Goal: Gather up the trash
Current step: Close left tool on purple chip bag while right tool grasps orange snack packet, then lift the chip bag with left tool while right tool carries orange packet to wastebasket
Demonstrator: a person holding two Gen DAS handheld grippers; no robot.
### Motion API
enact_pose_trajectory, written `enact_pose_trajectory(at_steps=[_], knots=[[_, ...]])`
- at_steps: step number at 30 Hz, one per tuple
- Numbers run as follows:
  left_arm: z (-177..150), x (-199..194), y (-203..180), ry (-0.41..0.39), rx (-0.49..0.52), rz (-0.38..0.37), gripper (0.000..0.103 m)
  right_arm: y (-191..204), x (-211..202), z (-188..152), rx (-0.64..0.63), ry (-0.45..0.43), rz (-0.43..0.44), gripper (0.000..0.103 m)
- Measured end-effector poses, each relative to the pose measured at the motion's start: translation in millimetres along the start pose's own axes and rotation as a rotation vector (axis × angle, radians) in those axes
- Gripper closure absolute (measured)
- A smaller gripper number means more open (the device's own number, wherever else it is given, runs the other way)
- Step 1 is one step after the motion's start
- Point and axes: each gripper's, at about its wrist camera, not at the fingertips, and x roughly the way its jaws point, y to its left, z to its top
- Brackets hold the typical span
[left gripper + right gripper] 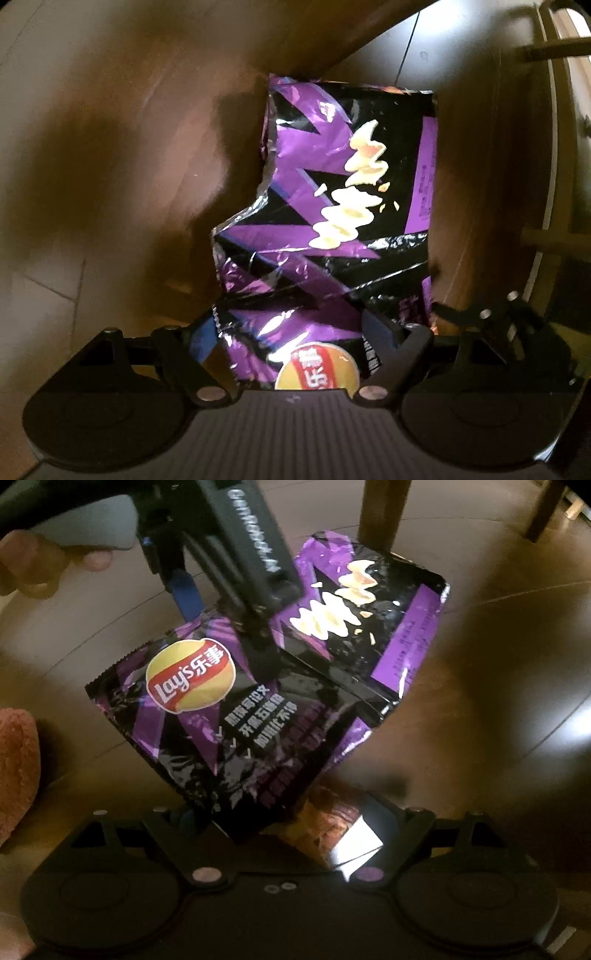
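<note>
Purple-and-black foil, creased and flattened, is what we find under both tools: an empty crisp bag (pixel 332 206) lies on the dark wooden floor (pixel 110 147), its far end close to a wooden furniture leg (pixel 380 513). We judge the collecting barely begun; the bag is not lifted, and no bin or sack shows in either view, so the grasp, the carry and the drop all appear to remain. The left gripper (pixel 295 328) points steeply down at the logo end of the bag, its blue-padded fingers (pixel 201 338) standing wide apart on either side of the foil. We see the pads flanking the bag and not pressing it. From the right wrist view the same tool comes in from the top left, held by a hand (pixel 33 565), with its tips at or just above the bag's middle fold; we cannot tell whether they touch. The right gripper (pixel 295 823) also points almost straight down, over the bag's near corner, jaws spread, the corner between them but unpinched as far as we can judge. A pinkish fuzzy item (pixel 16 768) sits at the left edge, unidentified.
</note>
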Motion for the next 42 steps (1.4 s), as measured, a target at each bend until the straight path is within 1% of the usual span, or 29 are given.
enact_pose_trajectory(at_steps=[2, 3, 4, 5, 6, 7, 8, 9, 10, 11, 14, 16, 17, 19, 22, 24, 25, 27, 30, 32, 35, 36, 38, 42], knots=[[2, 0, -4, -0.007, -0.006, 0.010, 0.029, 1, 5, 1, -0.010, 0.019, 0.001, 0.021], [3, 0, -4, -0.010, -0.011, 0.012, 0.030, 2, 6, 1, -0.015, 0.027, 0.000, 0.026], [2, 0, -5, -0.013, -0.022, 0.014, 0.035, 3, 8, 1, -0.016, 0.036, 0.001, 0.030], [1, 0, -4, -0.015, -0.034, 0.010, 0.044, 4, 8, 0, -0.015, 0.039, -0.003, 0.032], [1, -1, -3, -0.013, -0.050, 0.003, 0.048, 5, 9, -2, -0.012, 0.044, 0.000, 0.037], [0, -2, -2, -0.015, -0.066, -0.001, 0.056, 7, 10, -3, -0.010, 0.051, -0.004, 0.037], [-1, -3, -1, -0.022, -0.077, -0.004, 0.068, 9, 11, -4, -0.012, 0.050, -0.011, 0.038], [-2, -5, -1, -0.031, -0.089, -0.007, 0.074, 10, 10, -5, -0.010, 0.052, -0.013, 0.039], [-3, -7, -1, -0.033, -0.106, -0.014, 0.085, 11, 10, -6, 0.000, 0.055, -0.010, 0.043], [-4, -12, 1, -0.035, -0.118, -0.015, 0.087, 11, 8, -8, 0.013, 0.057, -0.016, 0.045], [-10, -22, -6, -0.062, -0.098, 0.024, 0.090, 12, 6, -10, 0.082, 0.072, -0.021, 0.053], [-16, -33, -11, -0.090, -0.071, 0.059, 0.091, 11, 0, -17, 0.137, 0.080, -0.035, 0.060], [-19, -39, -13, -0.101, -0.065, 0.074, 0.092, 11, -3, -19, 0.177, 0.089, -0.037, 0.062], [-23, -50, -17, -0.124, -0.064, 0.088, 0.095, 9, -12, -27, 0.251, 0.086, -0.031, 0.069], [-33, -67, -19, -0.150, -0.077, 0.093, 0.098, 10, -27, -36, 0.348, 0.085, -0.036, 0.071], [-39, -80, -18, -0.167, -0.066, 0.113, 0.099, 12, -40, -39, 0.388, 0.070, -0.042, 0.071], [-37, -89, -15, -0.170, -0.061, 0.115, 0.099, 14, -46, -39, 0.401, 0.063, -0.050, 0.072], [-44, -97, -13, -0.170, -0.058, 0.121, 0.100, 13, -58, -38, 0.435, 0.051, -0.055, 0.072], [-53, -115, -9, -0.175, -0.070, 0.123, 0.100, 10, -76, -42, 0.518, 0.028, -0.057, 0.072], [-61, -128, -10, -0.182, -0.078, 0.123, 0.100, 11, -94, -54, 0.589, 0.008, -0.059, 0.072], [-76, -151, -13, -0.183, -0.076, 0.134, 0.100, 18, -128, -55, 0.674, -0.036, -0.053, 0.072], [-81, -161, -16, -0.183, -0.071, 0.151, 0.100, 21, -141, -53, 0.691, -0.048, -0.054, 0.072], [-92, -182, -23, -0.187, -0.059, 0.161, 0.100, 26, -172, -49, 0.727, -0.075, -0.043, 0.072], [-115, -241, -40, -0.198, -0.036, 0.186, 0.100, 40, -244, -36, 0.749, -0.121, -0.040, 0.072]])
